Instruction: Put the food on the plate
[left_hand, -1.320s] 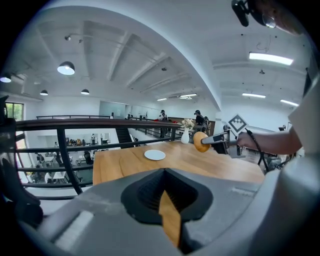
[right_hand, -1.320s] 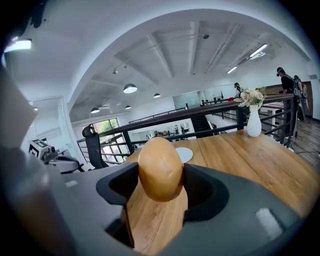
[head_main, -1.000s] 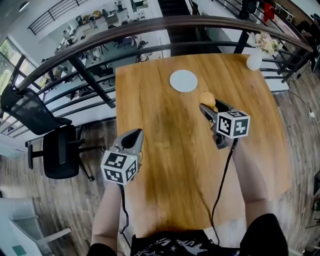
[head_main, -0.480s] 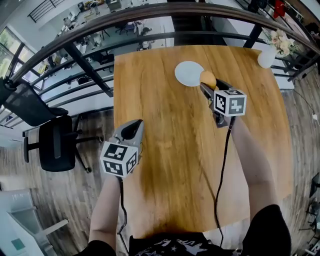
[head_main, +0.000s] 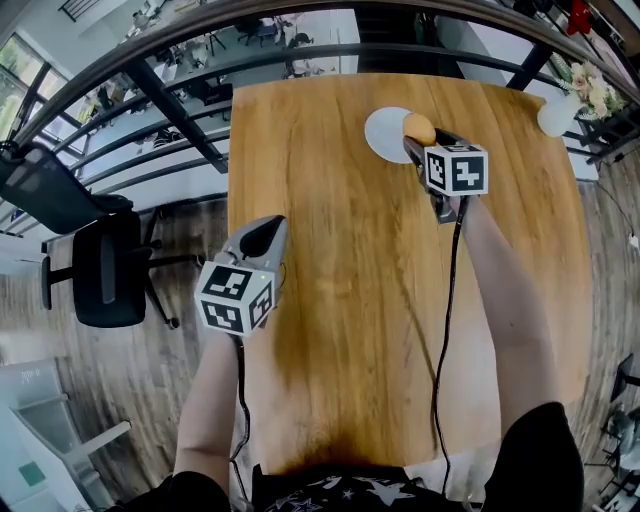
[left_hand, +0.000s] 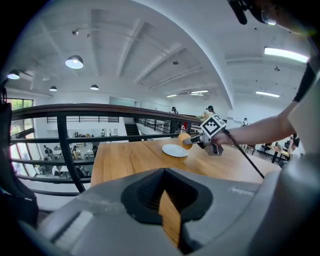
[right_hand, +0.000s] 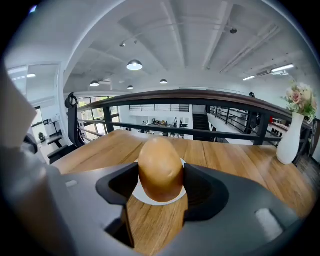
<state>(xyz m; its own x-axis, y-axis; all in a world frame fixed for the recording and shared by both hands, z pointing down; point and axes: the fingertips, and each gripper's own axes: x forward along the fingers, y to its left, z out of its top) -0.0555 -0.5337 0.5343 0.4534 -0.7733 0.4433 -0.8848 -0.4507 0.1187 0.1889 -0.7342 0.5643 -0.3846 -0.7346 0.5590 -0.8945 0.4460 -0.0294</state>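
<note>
A golden-brown, egg-shaped piece of food sits between the jaws of my right gripper, which is shut on it. In the right gripper view the food stands upright in the grip, just above the near edge of the white plate. The plate lies at the far middle of the wooden table. My left gripper hangs over the table's left edge with its jaws together and nothing in them. In the left gripper view, its jaws point at the plate and the food.
A white vase with flowers stands at the far right corner, also in the right gripper view as the vase. A dark railing runs past the table's far and left sides. A black chair stands below on the left.
My right gripper has carried the food away from me and slightly left, from beside the plate to over its near edge. The left gripper has shifted a little.
</note>
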